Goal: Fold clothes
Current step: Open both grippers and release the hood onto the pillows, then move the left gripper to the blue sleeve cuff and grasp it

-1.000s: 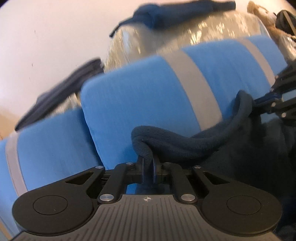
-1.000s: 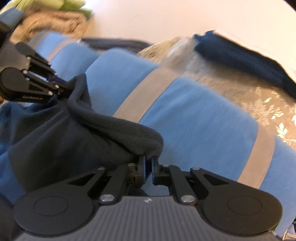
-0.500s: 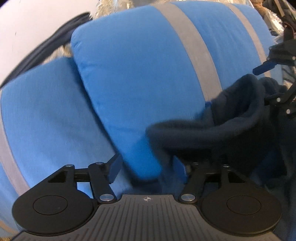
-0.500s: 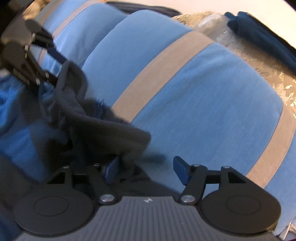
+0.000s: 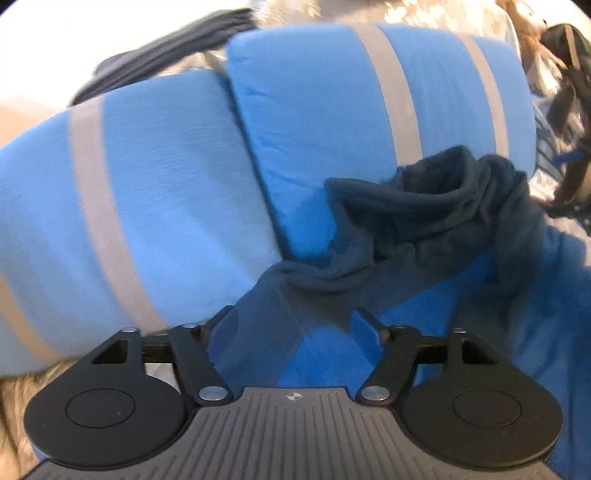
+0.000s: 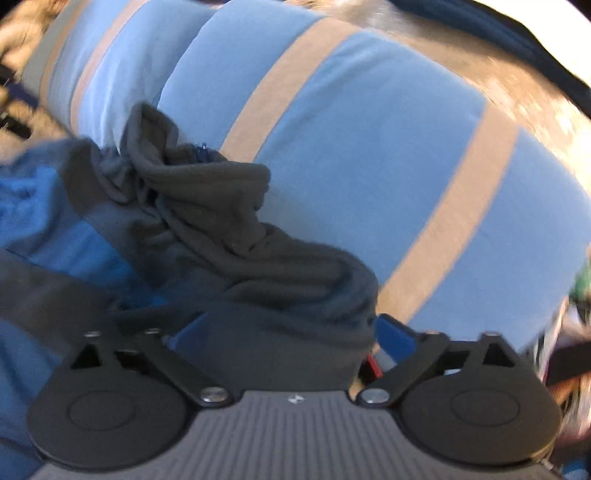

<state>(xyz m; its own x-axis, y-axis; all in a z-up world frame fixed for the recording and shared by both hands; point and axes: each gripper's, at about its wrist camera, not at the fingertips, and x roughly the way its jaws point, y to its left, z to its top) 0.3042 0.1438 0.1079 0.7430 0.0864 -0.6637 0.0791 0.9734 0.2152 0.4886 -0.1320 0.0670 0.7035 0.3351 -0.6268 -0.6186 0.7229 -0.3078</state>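
A dark navy fleece garment (image 5: 436, 218) lies crumpled on the blue seat against the striped back cushions; in the right wrist view the same garment (image 6: 236, 243) fills the lower middle. My left gripper (image 5: 295, 332) is open, its blue pads wide apart just short of a flat navy part of the cloth. My right gripper (image 6: 288, 332) is open too, with a fold of the fleece lying loose between its spread fingers. The right gripper (image 5: 569, 177) shows blurred at the far right of the left wrist view.
Blue cushions with grey stripes (image 5: 155, 192) stand behind the garment, seen also as cushions (image 6: 369, 140) in the right wrist view. Shiny plastic-wrapped bundles (image 5: 424, 14) and dark cloth (image 5: 166, 62) rest on top of them. The bright blue seat (image 5: 517, 314) spreads at the lower right.
A second ago both grippers were shut on the garment's edge, holding it up. Both have opened and let go; the garment has dropped into a crumpled heap and both grippers have moved down and back.
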